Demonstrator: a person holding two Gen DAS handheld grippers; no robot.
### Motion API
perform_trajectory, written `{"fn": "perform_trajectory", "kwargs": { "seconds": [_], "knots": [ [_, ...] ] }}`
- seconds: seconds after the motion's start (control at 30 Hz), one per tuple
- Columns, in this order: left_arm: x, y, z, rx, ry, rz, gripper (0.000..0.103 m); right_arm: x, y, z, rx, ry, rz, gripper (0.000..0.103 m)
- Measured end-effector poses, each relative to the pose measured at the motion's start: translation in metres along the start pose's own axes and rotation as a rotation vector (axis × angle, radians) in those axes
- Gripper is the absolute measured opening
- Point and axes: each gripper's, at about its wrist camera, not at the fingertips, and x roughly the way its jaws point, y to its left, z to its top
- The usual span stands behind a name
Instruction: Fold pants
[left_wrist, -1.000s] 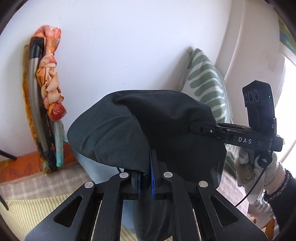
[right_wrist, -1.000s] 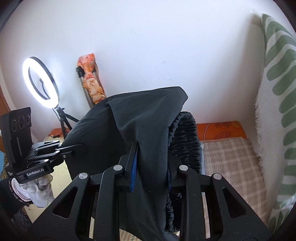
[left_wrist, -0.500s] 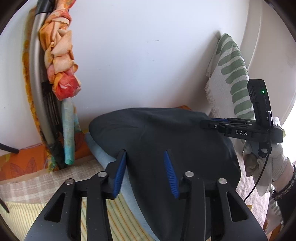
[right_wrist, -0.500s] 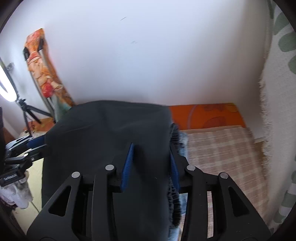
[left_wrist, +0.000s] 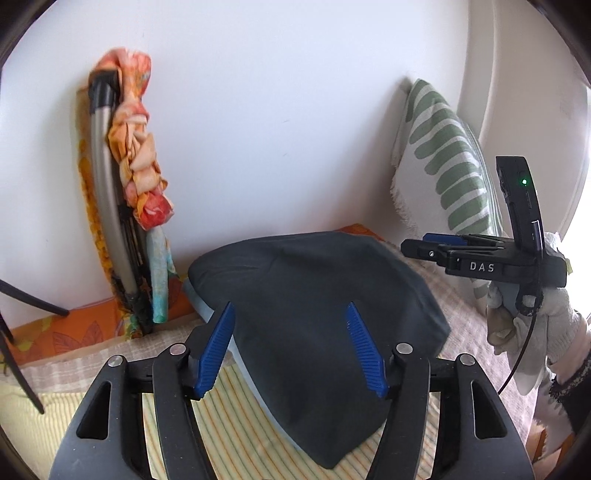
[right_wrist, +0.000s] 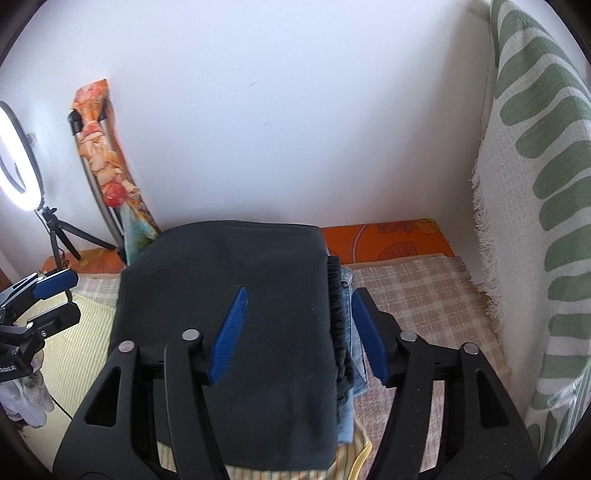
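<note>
The dark grey pants (left_wrist: 317, 317) lie folded flat on a stack of clothes on the bed; they also show in the right wrist view (right_wrist: 236, 325). My left gripper (left_wrist: 291, 350) is open and empty just above their near edge. My right gripper (right_wrist: 299, 332) is open and empty over the pants' right side, where the ribbed black waistband (right_wrist: 338, 325) shows. The right gripper also shows in the left wrist view (left_wrist: 443, 245), at the right beyond the pants. The left gripper shows at the left edge of the right wrist view (right_wrist: 51, 295).
Light blue jeans (right_wrist: 351, 332) lie under the pants. A checked blanket (right_wrist: 417, 295) and a striped yellow sheet (left_wrist: 229, 424) cover the bed. A green-patterned cushion (right_wrist: 535, 221) stands at the right. A wrapped folded frame (left_wrist: 122, 206) leans on the wall, beside a ring light (right_wrist: 14, 155).
A second ago both grippers were shut on the pants and held them up. They lowered the pants onto the stack, opened and let go, and have drawn back a little.
</note>
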Motion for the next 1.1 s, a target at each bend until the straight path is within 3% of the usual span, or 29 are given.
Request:
{"fn": "perform_trajectory", "kwargs": {
  "seconds": [0.63,1.1],
  "knots": [
    [-0.124,-0.031,-0.037,0.039,-0.086,-0.011,0.078,-0.117,0.080,-0.059,0.001,-0.130,-0.010,0.090],
    [-0.172,-0.027,-0.081,0.018,-0.080,0.000,0.082,-0.154,0.122,-0.113,-0.015,-0.160,-0.088,0.101]
  ]
}}
